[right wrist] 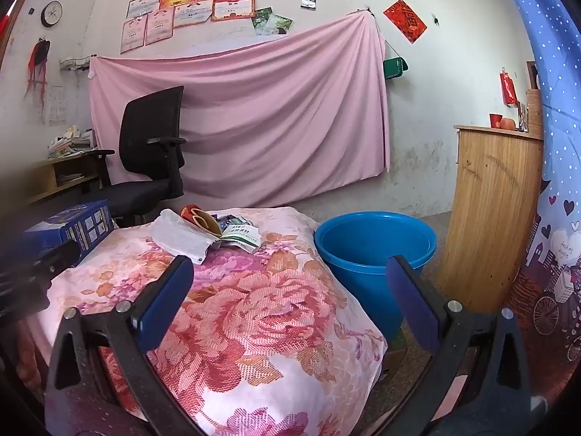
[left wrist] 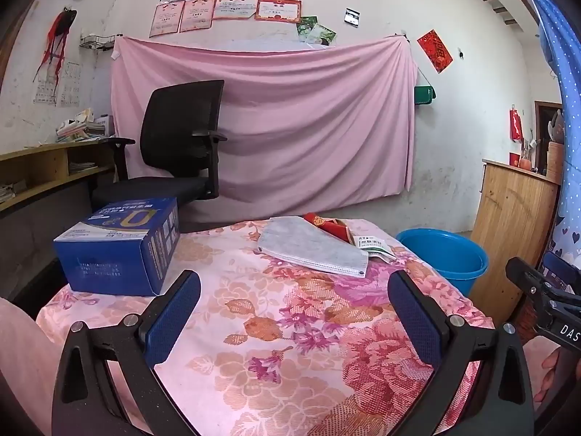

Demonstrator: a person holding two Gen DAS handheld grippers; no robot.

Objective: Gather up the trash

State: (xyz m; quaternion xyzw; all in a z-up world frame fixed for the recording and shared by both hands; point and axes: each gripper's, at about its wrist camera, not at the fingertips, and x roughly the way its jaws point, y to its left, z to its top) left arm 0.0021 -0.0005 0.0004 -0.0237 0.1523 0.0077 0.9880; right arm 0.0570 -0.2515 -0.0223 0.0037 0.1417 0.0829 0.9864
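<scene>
Both hand-held grippers, left and right, are held spread and empty; the mask (thin, limp) could be dropped short of the bucket.

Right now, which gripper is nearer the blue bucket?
Right. The right gripper hangs over the table's right edge, its right finger in front of the blue bucket. The left gripper sits over mid-table, with the bucket off to its right.

The cloth over the bench is pink with red and orange flowers. The box is dark blue, the face mask grey, the bucket bright blue, the wall sheet plain pink.
</scene>
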